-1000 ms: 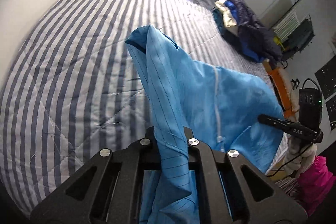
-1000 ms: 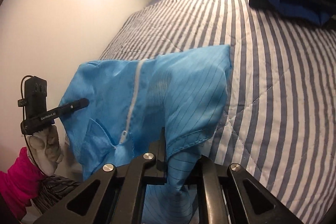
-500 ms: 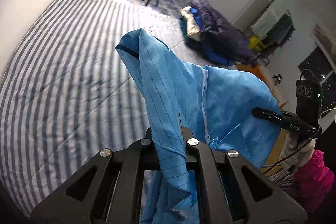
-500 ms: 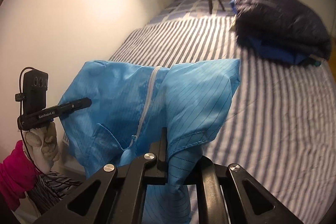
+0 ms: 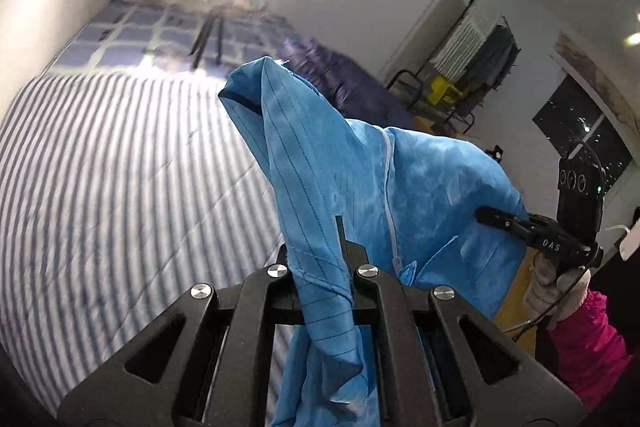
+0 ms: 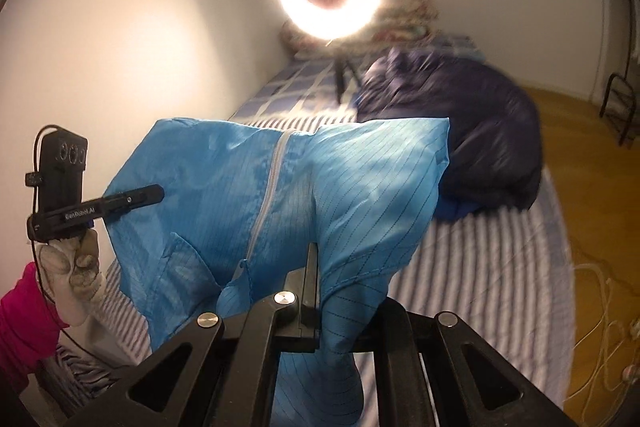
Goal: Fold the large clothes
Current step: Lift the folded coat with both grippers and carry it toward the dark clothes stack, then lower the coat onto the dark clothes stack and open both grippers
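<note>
Lifting is the step in hand: left hand-held gripper [image 5: 320, 267] and right hand-held gripper [image 6: 316, 291] each pinch the blue zip garment [image 6: 280, 187], stretched in the air above the striped bed [image 5: 100, 187] toward 12 o'clock, which next calls for laying it flat.

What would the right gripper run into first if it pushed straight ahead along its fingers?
The right gripper, already shut on the blue garment, would press into that raised cloth first. Beyond it probably lies the dark jacket on the striped bed, though depth is unclear.
</note>
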A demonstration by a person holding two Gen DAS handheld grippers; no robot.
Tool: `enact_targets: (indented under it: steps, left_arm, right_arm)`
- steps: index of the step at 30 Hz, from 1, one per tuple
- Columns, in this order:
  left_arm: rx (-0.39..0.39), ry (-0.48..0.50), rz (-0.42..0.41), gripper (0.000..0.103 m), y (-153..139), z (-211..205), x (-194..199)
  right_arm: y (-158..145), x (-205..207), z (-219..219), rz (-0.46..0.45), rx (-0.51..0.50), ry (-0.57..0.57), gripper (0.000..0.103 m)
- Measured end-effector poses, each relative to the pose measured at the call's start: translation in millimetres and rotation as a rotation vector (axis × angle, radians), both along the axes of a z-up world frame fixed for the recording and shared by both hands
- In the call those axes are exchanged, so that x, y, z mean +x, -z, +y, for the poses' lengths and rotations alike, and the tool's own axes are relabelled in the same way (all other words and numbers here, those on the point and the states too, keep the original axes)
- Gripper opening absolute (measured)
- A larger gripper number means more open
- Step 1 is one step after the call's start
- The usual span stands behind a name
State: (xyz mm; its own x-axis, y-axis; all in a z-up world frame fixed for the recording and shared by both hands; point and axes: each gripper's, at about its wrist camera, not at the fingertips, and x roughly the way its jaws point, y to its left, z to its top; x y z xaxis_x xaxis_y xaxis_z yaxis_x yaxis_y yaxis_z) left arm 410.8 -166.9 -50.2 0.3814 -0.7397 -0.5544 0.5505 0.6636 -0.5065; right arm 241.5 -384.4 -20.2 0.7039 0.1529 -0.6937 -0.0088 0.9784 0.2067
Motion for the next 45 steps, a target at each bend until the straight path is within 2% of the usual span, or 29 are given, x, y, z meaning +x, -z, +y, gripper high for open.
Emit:
enact_targets:
  steps: [5, 10, 14, 19, 23, 26, 27, 29, 32, 37, 38, 41, 45]
  left_arm:
    - [-0.023, 0.024, -0.042, 0.003, -21, -52, 59]
    - [-0.043, 0.035, -0.096, 0.003, -44, -105, 119]
    - [-0.052, 0.017, -0.148, 0.003, -58, -152, 166]
    - [-0.074, -0.024, -0.124, 0.003, -43, -198, 220]
    - [-0.049, -0.068, -0.116, 0.003, -14, -222, 257]
    - [0.02, -0.112, -0.059, 0.007, 19, -232, 284]
    - [0.057, -0.121, -0.048, 0.009, 27, -236, 289]
    - [0.122, -0.134, -0.067, 0.016, 39, -243, 293]
    - [0.135, -0.16, -0.069, 0.036, 42, -241, 292]
    - [0.093, -0.219, -0.035, 0.038, 32, -209, 289]
    - [0.085, -0.221, -0.034, 0.038, 26, -202, 285]
    - [0.101, -0.215, -0.068, 0.038, 7, -184, 265]
    - [0.12, -0.193, -0.113, 0.038, -24, -165, 223]
  right_arm:
    - [-21, 41, -45, -0.016, -0.061, 0.034, 0.002]
    - [-46, 91, -100, -0.069, -0.101, 0.099, 0.002]
    - [-50, 138, -135, -0.083, -0.156, 0.154, 0.002]
    - [-37, 194, -174, -0.087, -0.178, 0.193, 0.002]
    - [-4, 226, -205, -0.059, -0.182, 0.244, 0.003]
    - [34, 250, -232, 0.022, -0.175, 0.33, 0.015]
    - [48, 255, -240, 0.051, -0.178, 0.367, 0.021]
    - [62, 259, -248, 0.071, -0.176, 0.396, 0.024]
    - [68, 263, -252, 0.073, -0.189, 0.404, 0.024]
    - [44, 247, -256, 0.033, -0.164, 0.437, 0.036]
    - [40, 239, -254, 0.024, -0.159, 0.444, 0.042]
    - [20, 210, -245, -0.018, -0.135, 0.45, 0.049]
    - [-9, 175, -220, -0.055, -0.139, 0.436, 0.049]
